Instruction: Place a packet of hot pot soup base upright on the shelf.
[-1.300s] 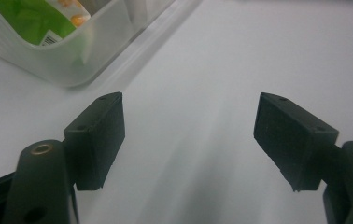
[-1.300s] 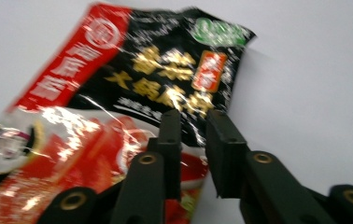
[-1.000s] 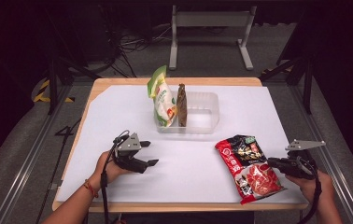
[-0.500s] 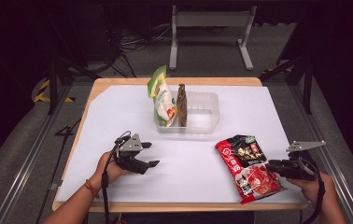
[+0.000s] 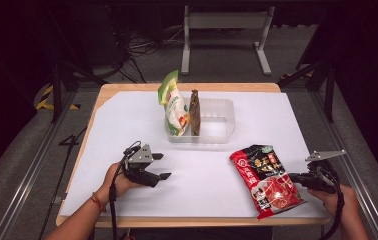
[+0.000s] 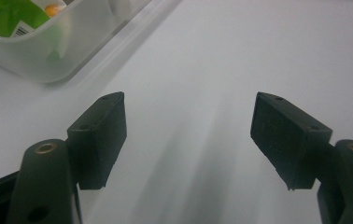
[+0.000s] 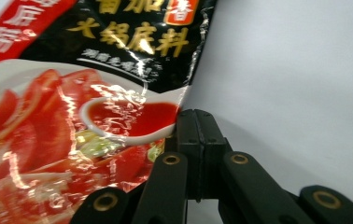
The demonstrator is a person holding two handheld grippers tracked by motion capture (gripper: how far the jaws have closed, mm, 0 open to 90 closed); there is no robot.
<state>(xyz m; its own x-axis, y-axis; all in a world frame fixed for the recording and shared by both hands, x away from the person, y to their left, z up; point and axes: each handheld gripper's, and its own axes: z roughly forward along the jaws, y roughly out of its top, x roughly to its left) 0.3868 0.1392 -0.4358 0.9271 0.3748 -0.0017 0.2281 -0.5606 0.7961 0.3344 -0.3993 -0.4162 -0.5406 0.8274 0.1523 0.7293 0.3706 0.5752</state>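
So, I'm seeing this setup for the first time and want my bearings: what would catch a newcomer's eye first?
The glossy red and black sauce packet lies flat at the table's near right, and the right gripper is closed, its jaws pinching the packet's edge. Mid-table, a clear plastic bin holds a green and white snack bag and a brown packet, both standing on edge. The left gripper waits open at near left, holding nothing.

Two packets (image 5: 176,106) stand in the tub (image 5: 221,125), sauce pouch (image 5: 266,177) before it.
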